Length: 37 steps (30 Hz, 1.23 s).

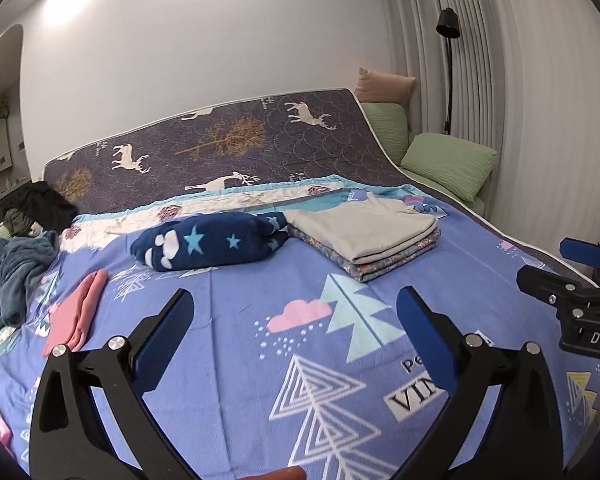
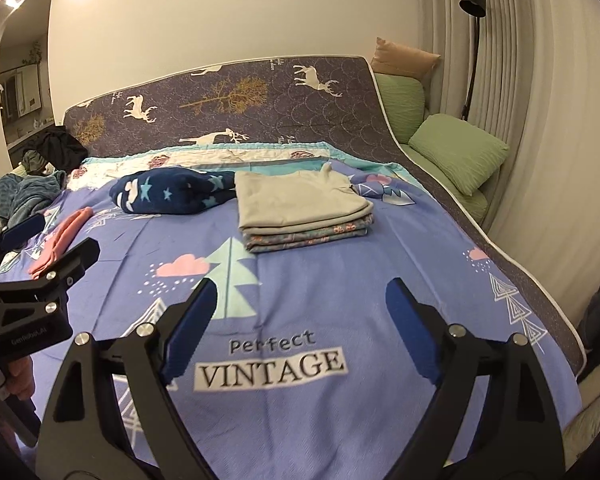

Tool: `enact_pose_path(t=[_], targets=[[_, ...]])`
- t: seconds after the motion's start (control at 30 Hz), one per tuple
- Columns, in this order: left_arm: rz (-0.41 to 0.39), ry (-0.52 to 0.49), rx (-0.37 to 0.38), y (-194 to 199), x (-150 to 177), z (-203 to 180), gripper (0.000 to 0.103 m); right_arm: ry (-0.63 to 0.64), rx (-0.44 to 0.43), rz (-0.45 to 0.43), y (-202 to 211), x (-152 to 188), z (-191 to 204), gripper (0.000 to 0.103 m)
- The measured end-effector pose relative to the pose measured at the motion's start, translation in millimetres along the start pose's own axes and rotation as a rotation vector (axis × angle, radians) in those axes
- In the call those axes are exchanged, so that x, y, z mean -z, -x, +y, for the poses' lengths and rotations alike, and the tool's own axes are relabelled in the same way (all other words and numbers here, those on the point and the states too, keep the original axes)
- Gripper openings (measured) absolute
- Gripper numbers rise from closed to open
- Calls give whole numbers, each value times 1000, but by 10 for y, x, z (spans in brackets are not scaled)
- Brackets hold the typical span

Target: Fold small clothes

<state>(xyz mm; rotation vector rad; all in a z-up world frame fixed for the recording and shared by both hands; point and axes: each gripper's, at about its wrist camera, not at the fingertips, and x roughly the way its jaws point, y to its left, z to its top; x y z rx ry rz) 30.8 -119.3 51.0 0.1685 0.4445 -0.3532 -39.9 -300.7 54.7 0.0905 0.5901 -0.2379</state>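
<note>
On the bedspread (image 2: pixel 300 300), far centre, a folded stack of clothes (image 2: pixel 300 208) lies beside a navy star fleece (image 2: pixel 172 194); the pink garment (image 1: pixel 78 312) at left looks light, limp, best pinched at two corners; left gripper (image 1: pixel 296 316) and right gripper (image 2: pixel 300 304) gape empty

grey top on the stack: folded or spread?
Folded. The grey top lies as a flat rectangle with layered edges, atop folded patterned garments.
</note>
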Motion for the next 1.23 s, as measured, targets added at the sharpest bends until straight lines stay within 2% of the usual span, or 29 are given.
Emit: enact_pose_path(t=[0.2, 0.53, 1.23], targets=[[-8, 22, 2, 261, 134, 74, 101, 16, 5, -21, 211, 108, 108, 88], [-15, 22, 18, 443, 207, 85, 101, 26, 16, -21, 364, 216, 207, 89], [-26, -16, 6, 498, 257, 23, 101, 31, 34, -12, 370, 256, 239, 89]])
